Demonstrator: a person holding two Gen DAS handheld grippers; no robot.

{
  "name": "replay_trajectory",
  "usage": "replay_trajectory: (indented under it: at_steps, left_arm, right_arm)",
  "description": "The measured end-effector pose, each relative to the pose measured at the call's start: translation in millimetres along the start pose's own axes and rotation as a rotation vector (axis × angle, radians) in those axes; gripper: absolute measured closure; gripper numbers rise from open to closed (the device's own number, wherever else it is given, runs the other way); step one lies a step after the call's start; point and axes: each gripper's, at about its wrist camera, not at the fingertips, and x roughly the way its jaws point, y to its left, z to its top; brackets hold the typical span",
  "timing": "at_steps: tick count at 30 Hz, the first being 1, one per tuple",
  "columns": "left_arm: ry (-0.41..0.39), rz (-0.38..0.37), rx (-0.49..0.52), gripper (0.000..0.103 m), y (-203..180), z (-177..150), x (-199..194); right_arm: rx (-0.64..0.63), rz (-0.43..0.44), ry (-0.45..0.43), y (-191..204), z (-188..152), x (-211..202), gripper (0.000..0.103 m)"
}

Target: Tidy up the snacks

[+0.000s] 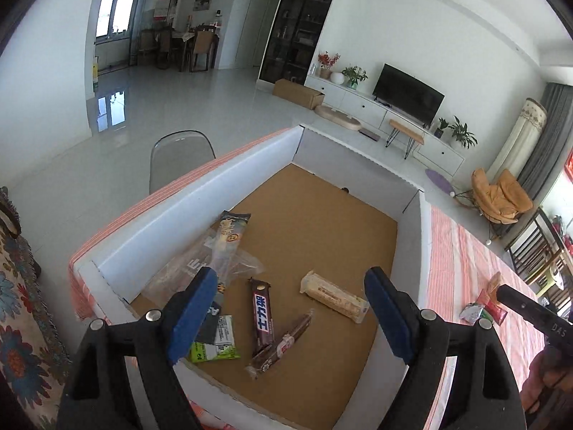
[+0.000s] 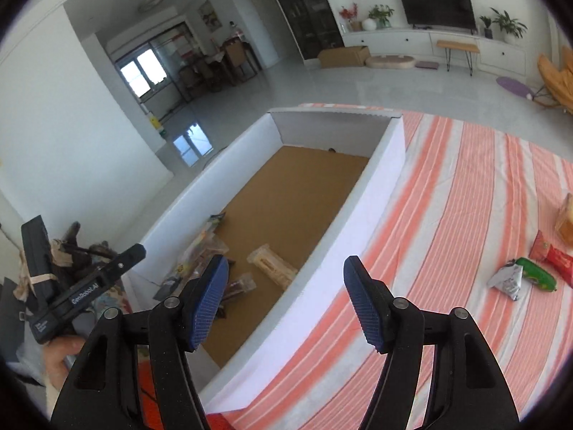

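A white box with a brown floor holds several snacks: a brown chocolate bar, a pale cracker pack, a thin brown stick pack, a green-white packet and clear bags. My left gripper is open and empty above the box's near end. My right gripper is open and empty over the box's right wall. Loose snacks lie on the striped cloth to the right: a silver packet, a green pack, a red pack.
The striped tablecloth covers the table right of the box. A clear chair stands beyond the box's left wall. The right gripper's body shows at the right edge of the left wrist view. Living room floor lies beyond.
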Motion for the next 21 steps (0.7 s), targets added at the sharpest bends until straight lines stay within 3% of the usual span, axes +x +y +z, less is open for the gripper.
replay_trajectory:
  at_steps: [3,6,10,13,15,18,21]
  left_arm:
    - [0.013,-0.113,0.083,0.012,-48,-10,-12]
    - [0.054,-0.221,0.202,0.004,-109,-33,-16]
    - [0.204,-0.341,0.376,0.002,-193,-79,11]
    - [0.325,-0.359,0.502,0.002,-243,-126,47]
    - [0.378,-0.332,0.567,0.003,-273,-153,71]
    - [0.356,-0.280,0.606,0.003,-289,-175,94]
    - [0.326,-0.258,0.576,0.003,-295,-178,110]
  right_arm:
    - [-0.024,-0.204,-0.021,-68,-21,-22,0.032]
    - [0.001,-0.400,0.014,-143,-59,-40,0.032]
    - [0.110,-0.569,0.067,-233,-118,-72,0.032]
    - [0.184,-0.613,0.080,-266,-158,-88,0.032]
    - [0.222,-0.620,0.069,-279,-175,-95,0.032]
    - [0.263,-0.607,0.016,-290,-190,-106,0.031]
    - [0.300,-0.602,-0.001,-299,-192,-108,0.029]
